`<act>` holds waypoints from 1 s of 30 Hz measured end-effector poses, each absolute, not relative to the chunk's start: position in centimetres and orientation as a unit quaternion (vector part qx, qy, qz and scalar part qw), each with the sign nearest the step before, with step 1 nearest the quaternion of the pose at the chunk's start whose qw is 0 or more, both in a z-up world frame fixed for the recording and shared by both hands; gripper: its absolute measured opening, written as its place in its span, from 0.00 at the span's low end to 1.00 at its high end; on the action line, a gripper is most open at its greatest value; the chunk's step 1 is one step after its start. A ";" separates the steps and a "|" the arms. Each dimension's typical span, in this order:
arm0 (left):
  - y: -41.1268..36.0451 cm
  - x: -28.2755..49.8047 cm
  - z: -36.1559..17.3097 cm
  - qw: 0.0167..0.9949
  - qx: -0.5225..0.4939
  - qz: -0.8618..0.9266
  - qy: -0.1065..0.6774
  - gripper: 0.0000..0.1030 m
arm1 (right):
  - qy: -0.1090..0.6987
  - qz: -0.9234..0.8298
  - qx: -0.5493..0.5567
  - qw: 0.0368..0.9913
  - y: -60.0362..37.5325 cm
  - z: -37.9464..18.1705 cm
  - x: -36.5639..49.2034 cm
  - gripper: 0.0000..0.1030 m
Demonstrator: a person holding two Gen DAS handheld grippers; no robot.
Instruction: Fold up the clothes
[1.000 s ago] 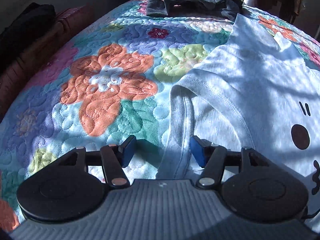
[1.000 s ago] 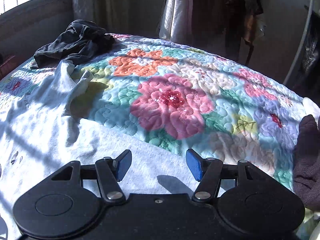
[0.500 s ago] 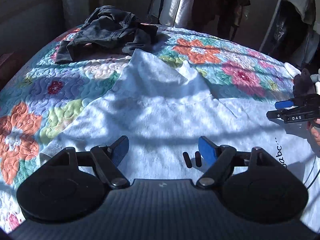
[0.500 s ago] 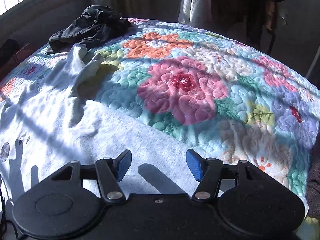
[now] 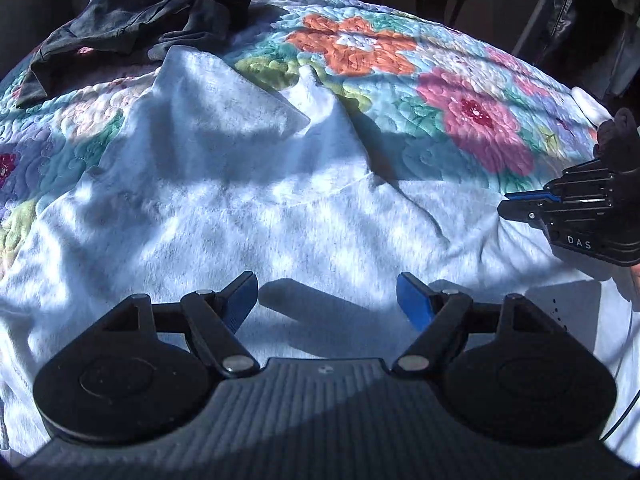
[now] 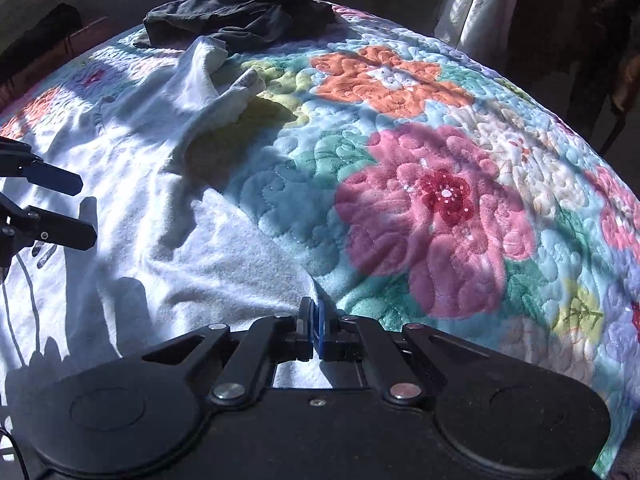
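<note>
Sunlight and shadow stripes fall across a bed with a flowered quilt point(image 6: 420, 208), which carries all the clothes.

Nearest to the cameras, the right claw point(image 6: 318, 330) is clenched on the near edge of the white shirt point(image 5: 248, 208), just where the cloth meets the quilt. The left claw point(image 5: 326, 300) hovers over the middle of the same shirt with its 2 blue fingers point(image 5: 414, 300) spread wide, grasping nothing. The shirt lies spread over the near part of the bed, wrinkled, with 1 sleeve point(image 6: 236, 88) bunched up at the far side.

I judge that 1 fold of this shirt is in hand, because an edge is already pinched. The next move seems to call for the left claw to take another edge or to press the cloth, so that the pinched side can be carried over evenly.

Farther away, a dark garment point(image 5: 132, 12) lies crumpled at the far end of the bed, touching the shirt.

The print on the shirt is mostly hidden behind the claws, and its lower part is cut off. The dark things at the right rim of the left view are hard to make out.
</note>
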State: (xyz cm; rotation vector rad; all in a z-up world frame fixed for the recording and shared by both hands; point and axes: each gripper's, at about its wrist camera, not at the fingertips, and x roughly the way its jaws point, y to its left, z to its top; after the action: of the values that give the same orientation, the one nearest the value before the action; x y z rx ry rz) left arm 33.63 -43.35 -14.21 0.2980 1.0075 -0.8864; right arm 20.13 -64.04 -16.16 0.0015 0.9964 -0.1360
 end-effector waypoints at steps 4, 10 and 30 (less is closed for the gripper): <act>-42.4 33.5 -14.7 0.783 0.146 -0.388 0.463 0.74 | 0.439 -0.160 0.016 0.884 -65.8 -15.9 18.7 0.00; -39.7 32.2 -14.7 0.789 0.158 -0.383 0.454 0.74 | 0.388 -0.268 0.179 0.863 -71.6 -14.6 13.2 0.17; -30.2 26.2 -12.5 0.831 0.141 -0.324 0.429 0.77 | 0.383 -0.397 -0.003 0.834 -63.5 -11.3 -0.1 0.48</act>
State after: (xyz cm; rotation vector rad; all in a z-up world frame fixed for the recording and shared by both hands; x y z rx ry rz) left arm 26.18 -30.18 -12.49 0.2988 0.9099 -0.6879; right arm -0.12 -63.52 -11.28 -0.0062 0.8105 -0.8411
